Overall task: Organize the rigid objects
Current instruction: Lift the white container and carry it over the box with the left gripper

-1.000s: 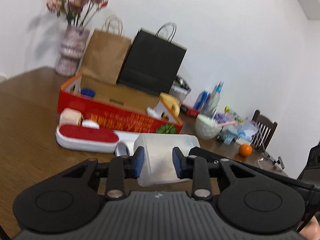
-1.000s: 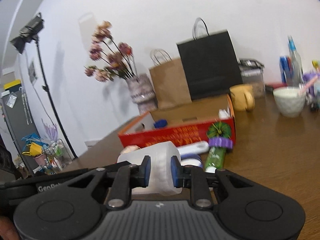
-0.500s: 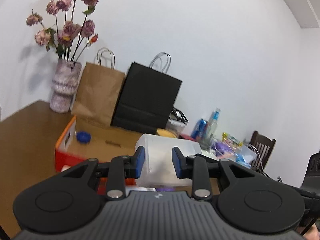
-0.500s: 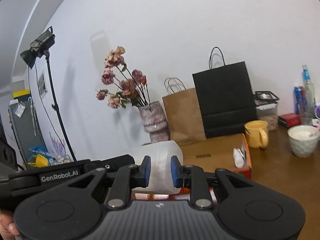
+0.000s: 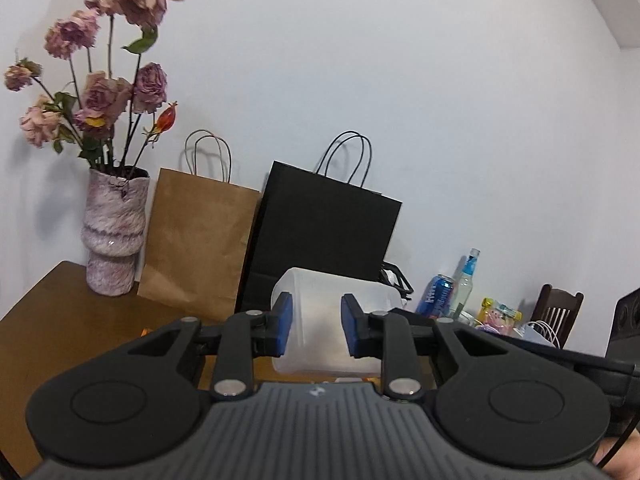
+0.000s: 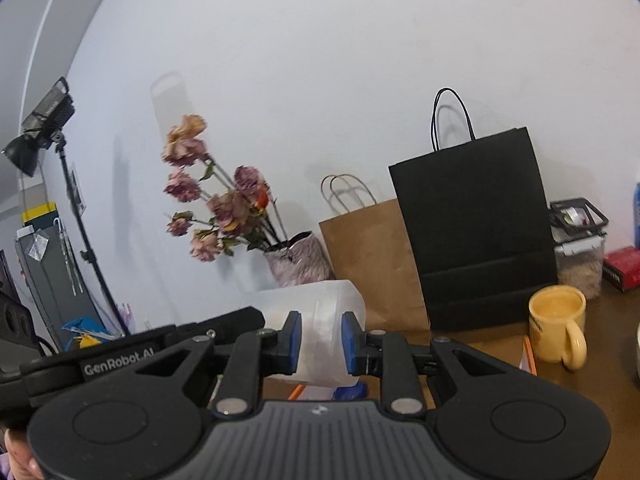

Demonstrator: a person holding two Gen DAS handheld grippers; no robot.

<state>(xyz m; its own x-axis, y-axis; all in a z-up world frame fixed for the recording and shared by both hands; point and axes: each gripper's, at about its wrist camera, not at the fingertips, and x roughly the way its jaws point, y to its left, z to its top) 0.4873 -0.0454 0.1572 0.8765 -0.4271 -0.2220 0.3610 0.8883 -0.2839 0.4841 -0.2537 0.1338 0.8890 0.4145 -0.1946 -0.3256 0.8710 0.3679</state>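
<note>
Plastic container (image 5: 328,320): translucent, carried in the air above the worktop (image 5: 72,320), gripped from both ends. Left gripper (image 5: 316,330) and right gripper (image 6: 319,340): jaws closed partway against its walls. Placement pending; red box barely visible below.

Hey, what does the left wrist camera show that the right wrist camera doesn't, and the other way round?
Only the left wrist view shows the blue can, clear bottle and wooden chair. Only the right wrist view shows the yellow mug and the studio light on its stand. Both show the translucent container clamped by the left gripper and right gripper, plus the vase, brown bag and black bag.
</note>
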